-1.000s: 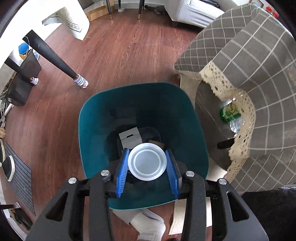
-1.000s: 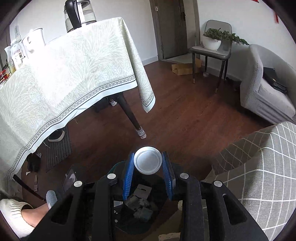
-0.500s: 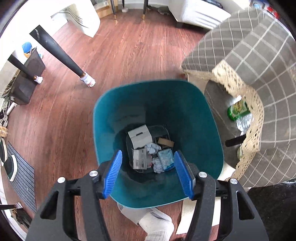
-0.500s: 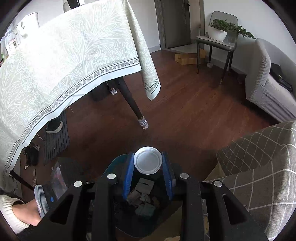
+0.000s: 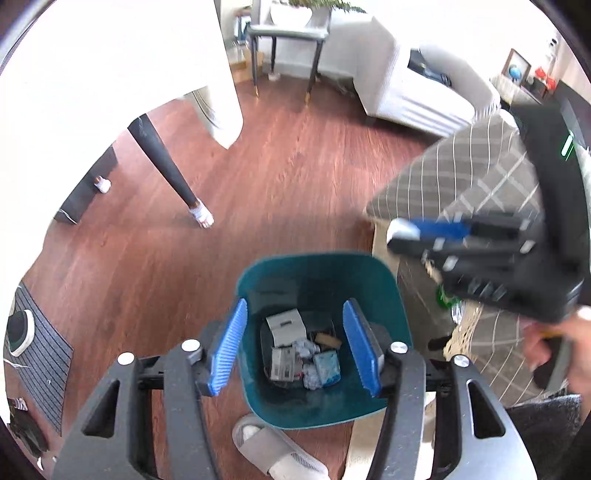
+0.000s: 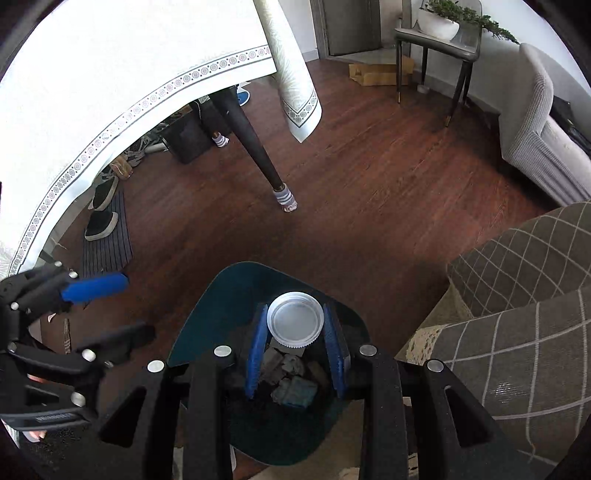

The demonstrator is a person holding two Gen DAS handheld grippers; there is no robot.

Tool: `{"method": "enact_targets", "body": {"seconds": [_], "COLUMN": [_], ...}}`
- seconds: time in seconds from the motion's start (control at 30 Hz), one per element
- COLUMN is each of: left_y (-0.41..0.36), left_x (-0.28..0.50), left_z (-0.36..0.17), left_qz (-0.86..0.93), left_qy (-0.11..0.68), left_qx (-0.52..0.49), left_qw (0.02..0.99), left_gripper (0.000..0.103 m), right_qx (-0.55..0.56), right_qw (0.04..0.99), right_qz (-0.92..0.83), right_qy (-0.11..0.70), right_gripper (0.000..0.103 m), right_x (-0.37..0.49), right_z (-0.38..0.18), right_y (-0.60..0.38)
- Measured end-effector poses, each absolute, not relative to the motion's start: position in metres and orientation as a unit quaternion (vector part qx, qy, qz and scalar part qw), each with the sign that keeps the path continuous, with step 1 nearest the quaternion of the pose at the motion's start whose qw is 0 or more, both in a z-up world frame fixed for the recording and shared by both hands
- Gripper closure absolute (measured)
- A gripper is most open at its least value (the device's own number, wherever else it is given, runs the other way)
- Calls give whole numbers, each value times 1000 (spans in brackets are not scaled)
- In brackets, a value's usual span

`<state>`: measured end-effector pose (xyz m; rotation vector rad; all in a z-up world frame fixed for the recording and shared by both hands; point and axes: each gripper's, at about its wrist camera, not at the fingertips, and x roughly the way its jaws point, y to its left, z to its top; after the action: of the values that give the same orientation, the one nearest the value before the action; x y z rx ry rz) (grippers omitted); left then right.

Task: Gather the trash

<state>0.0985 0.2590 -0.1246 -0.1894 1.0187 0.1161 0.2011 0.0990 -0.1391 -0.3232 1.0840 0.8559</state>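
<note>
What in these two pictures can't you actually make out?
- Right wrist view: whatever lies below the white lid is hidden by the lid itself and the right gripper.
- Left wrist view: the right gripper is motion-blurred.
- Left wrist view: the green bottle is mostly covered by that gripper.
- Teal bin: print on its trash is too small.

A reddish wood floor (image 6: pixel 369 206) is seen throughout. A table leg (image 6: pixel 255 147) is draped by a pale patterned cloth (image 6: pixel 110 74). A grey sofa (image 6: pixel 535 147) is set beside a small chair (image 6: pixel 436 40) bearing a potted plant (image 6: pixel 458 14). A checked throw (image 6: pixel 524 295) is spread at the right. Shoes (image 6: pixel 101 210) are left on a striped mat (image 6: pixel 110 243).
</note>
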Motion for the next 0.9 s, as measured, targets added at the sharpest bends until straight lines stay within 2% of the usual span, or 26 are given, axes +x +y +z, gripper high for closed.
{"method": "enact_targets", "body": {"seconds": [0.27,0.9], "left_y": [272,258], "left_x": [95,108], "left_z": [-79,-33], "left_qz": [69,68], "left_qy": [436,400], "left_qx": [-113,-131], "left_qw": [890,904], "left_gripper": [55,55], "right_qx": [-164,-223], "right_qw": [740,678], "right_qz": [394,421], "right_qy": [520,560], "right_gripper": [73,73], "right_x": [187,143], "right_z": [-164,-218], "right_y": [103,110]}}
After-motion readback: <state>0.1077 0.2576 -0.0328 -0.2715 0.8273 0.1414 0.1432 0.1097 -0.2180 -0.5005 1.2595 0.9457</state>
